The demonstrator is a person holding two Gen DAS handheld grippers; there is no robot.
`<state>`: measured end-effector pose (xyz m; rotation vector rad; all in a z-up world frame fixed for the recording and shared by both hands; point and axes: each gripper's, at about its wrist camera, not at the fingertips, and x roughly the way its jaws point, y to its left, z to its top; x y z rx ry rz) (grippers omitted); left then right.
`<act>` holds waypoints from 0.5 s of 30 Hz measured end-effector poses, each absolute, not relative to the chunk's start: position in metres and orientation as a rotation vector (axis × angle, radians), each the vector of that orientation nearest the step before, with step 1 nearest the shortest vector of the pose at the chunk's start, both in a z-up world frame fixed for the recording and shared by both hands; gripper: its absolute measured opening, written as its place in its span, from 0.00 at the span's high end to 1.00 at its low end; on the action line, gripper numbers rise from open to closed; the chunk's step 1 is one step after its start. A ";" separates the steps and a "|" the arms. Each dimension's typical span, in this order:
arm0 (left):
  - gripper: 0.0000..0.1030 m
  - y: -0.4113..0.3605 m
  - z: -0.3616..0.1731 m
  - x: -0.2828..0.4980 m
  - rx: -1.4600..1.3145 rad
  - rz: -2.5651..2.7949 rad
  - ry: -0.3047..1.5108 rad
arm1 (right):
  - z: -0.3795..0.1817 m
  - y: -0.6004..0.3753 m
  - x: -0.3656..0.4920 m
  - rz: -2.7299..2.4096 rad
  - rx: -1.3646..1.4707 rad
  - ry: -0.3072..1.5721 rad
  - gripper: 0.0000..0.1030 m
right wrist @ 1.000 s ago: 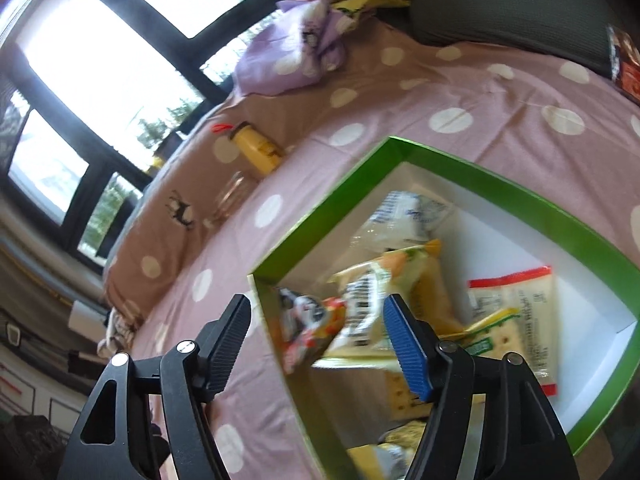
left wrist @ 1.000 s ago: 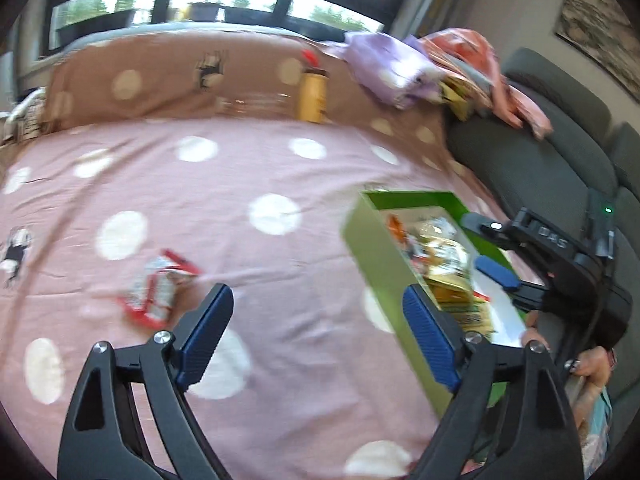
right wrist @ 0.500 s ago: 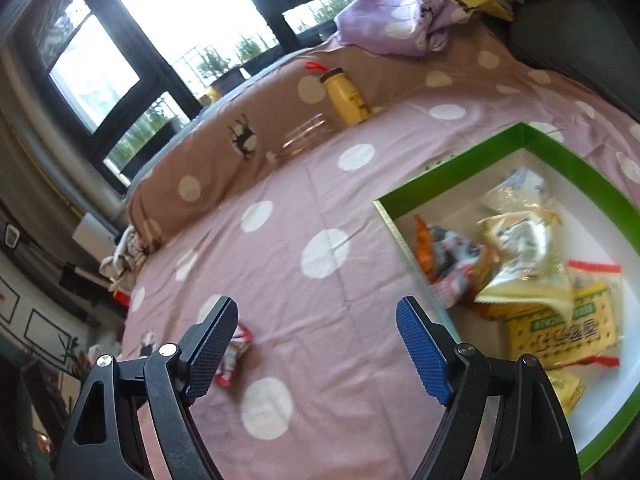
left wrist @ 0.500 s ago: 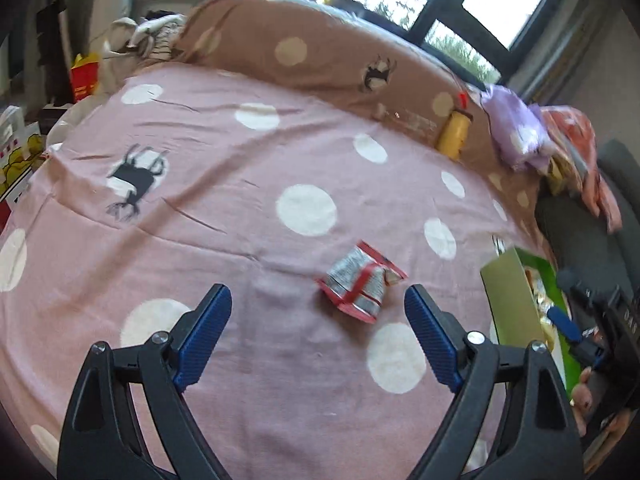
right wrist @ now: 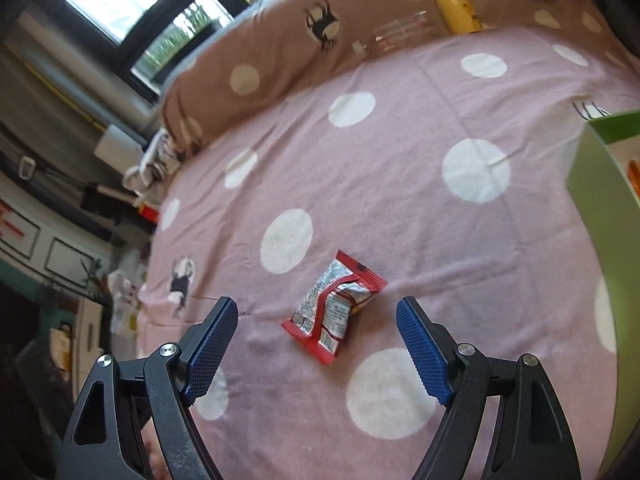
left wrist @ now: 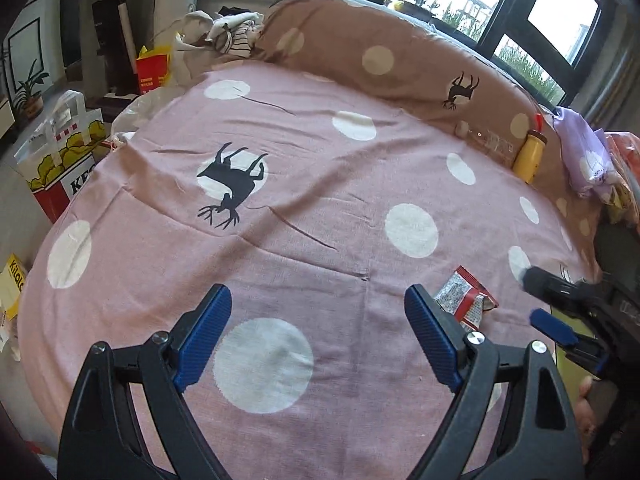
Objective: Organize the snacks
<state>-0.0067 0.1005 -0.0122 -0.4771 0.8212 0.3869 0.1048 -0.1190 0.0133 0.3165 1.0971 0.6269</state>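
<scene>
- A pink blanket [left wrist: 320,208] with white dots and a black deer print covers the bed.
- A yellow bottle [left wrist: 529,156] leans against the brown pillow [left wrist: 400,64].
- A fast-food bag [left wrist: 60,160] stands beside the bed.
- Purple cloth [left wrist: 584,156] lies near the bottle.

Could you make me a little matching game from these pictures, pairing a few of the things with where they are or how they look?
Things:
1. snack packet
2. yellow bottle
3. green box
4. right tongs

Descriptions:
A. leaning against the brown bolster
B. at the right edge of the view
C. open, holding nothing
D. red and silver, lying on the pink blanket

Pairs: 1-D, 2-A, 3-B, 4-C
</scene>
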 end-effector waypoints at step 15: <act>0.14 0.106 -0.013 -0.012 -0.473 0.458 0.826 | -0.023 -0.065 0.098 0.564 -0.033 1.045 0.48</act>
